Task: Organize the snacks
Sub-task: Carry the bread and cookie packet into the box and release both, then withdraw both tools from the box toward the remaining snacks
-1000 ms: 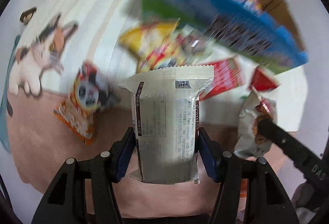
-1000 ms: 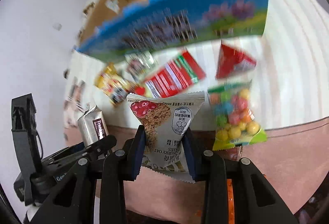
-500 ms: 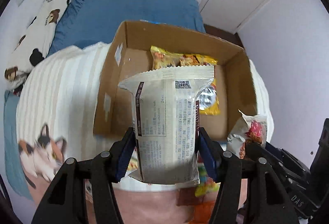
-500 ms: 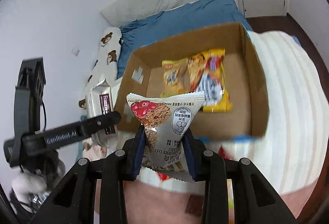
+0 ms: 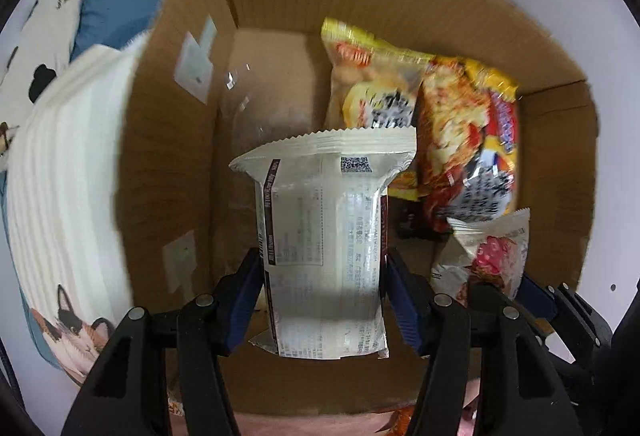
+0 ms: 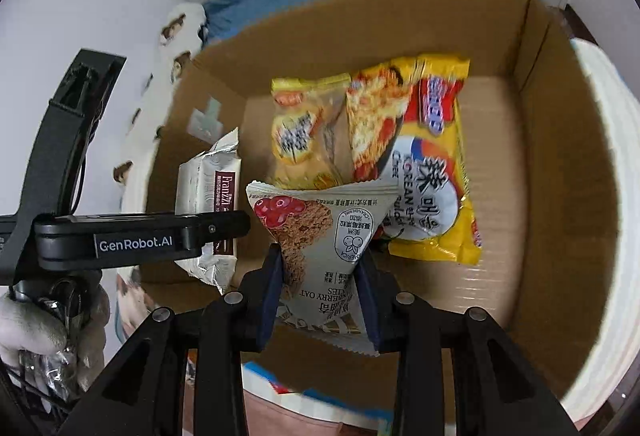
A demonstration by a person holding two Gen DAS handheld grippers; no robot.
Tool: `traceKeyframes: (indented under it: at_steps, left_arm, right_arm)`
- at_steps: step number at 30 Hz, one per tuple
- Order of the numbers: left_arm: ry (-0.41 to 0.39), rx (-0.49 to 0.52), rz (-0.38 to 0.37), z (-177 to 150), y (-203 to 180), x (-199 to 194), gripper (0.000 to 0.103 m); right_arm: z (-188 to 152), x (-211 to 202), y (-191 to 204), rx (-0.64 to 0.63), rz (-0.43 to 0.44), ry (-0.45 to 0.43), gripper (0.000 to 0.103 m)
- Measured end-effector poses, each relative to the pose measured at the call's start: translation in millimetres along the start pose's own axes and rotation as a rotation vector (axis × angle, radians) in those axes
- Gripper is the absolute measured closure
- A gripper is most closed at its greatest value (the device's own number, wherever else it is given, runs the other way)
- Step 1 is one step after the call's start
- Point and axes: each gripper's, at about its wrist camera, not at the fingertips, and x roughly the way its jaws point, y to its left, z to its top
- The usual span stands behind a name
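Two handheld grippers hover over an open cardboard box [image 5: 176, 139], each carrying a snack. In the left wrist view, the left gripper [image 5: 322, 290] pinches a white biscuit pack [image 5: 324, 236] upright at frame centre, w/ its printed back facing the camera. In the right wrist view, the right gripper [image 6: 320, 276] pinches a cranberry oat pack [image 6: 320, 232] at lower centre. Two yellow noodle packs [image 6: 424, 171] already lie on the box floor, upper centre.

Step in hand, as I judge it: delivering both packs into the box. Next move likely calls for lowering each over bare cardboard, left of the noodles, then spreading the fingers to drop.

Hard to see: box's near wall is hidden behind the grippers; print on the packs is blurred; snacks outside the box are cut off at the frame bottom.
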Motion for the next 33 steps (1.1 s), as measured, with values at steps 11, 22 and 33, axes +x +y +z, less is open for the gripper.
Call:
traceKeyframes:
  at_steps: [11,22,33]
  left_arm:
    - [0.069,-0.008,0.002,-2,8,24,0.023]
    - [-0.051,0.021,0.019,-10,-8,-22,0.009]
    - [-0.274,0.03,0.06,-42,-7,-89,0.009]
  right_arm:
    - [-2,44,-16,0.049,-0.066,0.177,0.006]
    - [-4,19,-29,0.089,-0.154,0.136,0.004]
    - [-22,-49,-15,0.042,-0.219,-0.013,0.003]
